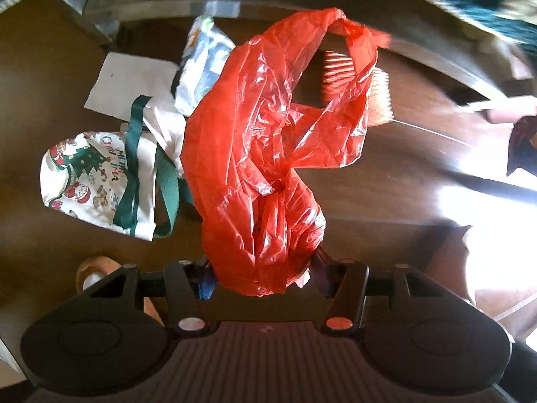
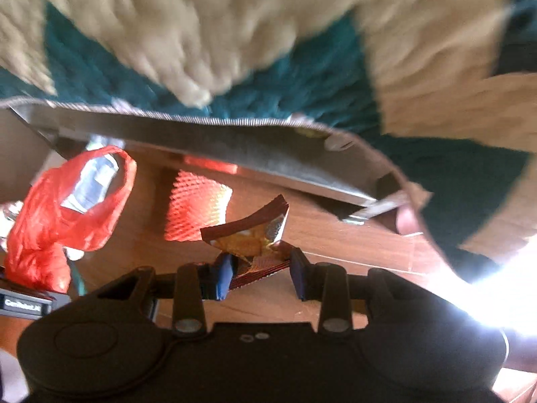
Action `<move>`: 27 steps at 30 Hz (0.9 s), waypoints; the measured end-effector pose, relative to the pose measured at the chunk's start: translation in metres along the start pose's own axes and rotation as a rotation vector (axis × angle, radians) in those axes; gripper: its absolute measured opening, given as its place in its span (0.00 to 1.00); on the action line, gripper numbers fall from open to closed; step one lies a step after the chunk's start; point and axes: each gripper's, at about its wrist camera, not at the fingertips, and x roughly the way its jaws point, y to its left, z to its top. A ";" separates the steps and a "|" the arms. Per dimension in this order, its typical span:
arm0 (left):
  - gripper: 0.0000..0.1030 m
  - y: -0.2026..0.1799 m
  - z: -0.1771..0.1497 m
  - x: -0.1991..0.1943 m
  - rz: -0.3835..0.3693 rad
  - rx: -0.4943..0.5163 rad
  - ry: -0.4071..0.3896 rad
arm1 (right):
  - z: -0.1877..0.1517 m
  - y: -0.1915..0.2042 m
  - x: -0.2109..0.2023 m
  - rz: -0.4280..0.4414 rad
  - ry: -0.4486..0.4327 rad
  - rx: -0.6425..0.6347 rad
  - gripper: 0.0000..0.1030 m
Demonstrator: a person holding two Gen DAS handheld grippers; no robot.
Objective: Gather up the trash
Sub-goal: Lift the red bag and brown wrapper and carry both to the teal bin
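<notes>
My left gripper (image 1: pixel 263 273) is shut on a crumpled red plastic bag (image 1: pixel 265 141) and holds it up over the wooden floor; the bag hides the fingertips. The bag also shows at the left of the right wrist view (image 2: pixel 63 215). My right gripper (image 2: pixel 261 275) is shut on a brown and orange snack wrapper (image 2: pixel 255 238), held between its blue pads above the floor. An orange foam net (image 1: pixel 339 74) lies on the floor behind the bag, and shows in the right wrist view (image 2: pixel 198 208) too.
A white Christmas tote with green straps (image 1: pixel 100 181), a white paper sheet (image 1: pixel 131 84) and a white and blue packet (image 1: pixel 201 67) lie at the left. A metal frame edge (image 2: pixel 214 144) and a teal and cream rug (image 2: pixel 235 50) lie beyond. Sun glare at the right.
</notes>
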 end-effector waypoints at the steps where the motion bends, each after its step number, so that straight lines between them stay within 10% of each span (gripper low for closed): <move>1: 0.53 -0.001 -0.008 -0.009 0.001 0.019 -0.012 | -0.003 0.000 -0.012 0.000 -0.010 0.008 0.34; 27: 0.53 -0.101 -0.133 -0.320 -0.221 0.339 -0.616 | -0.089 -0.039 -0.360 -0.056 -0.498 0.122 0.34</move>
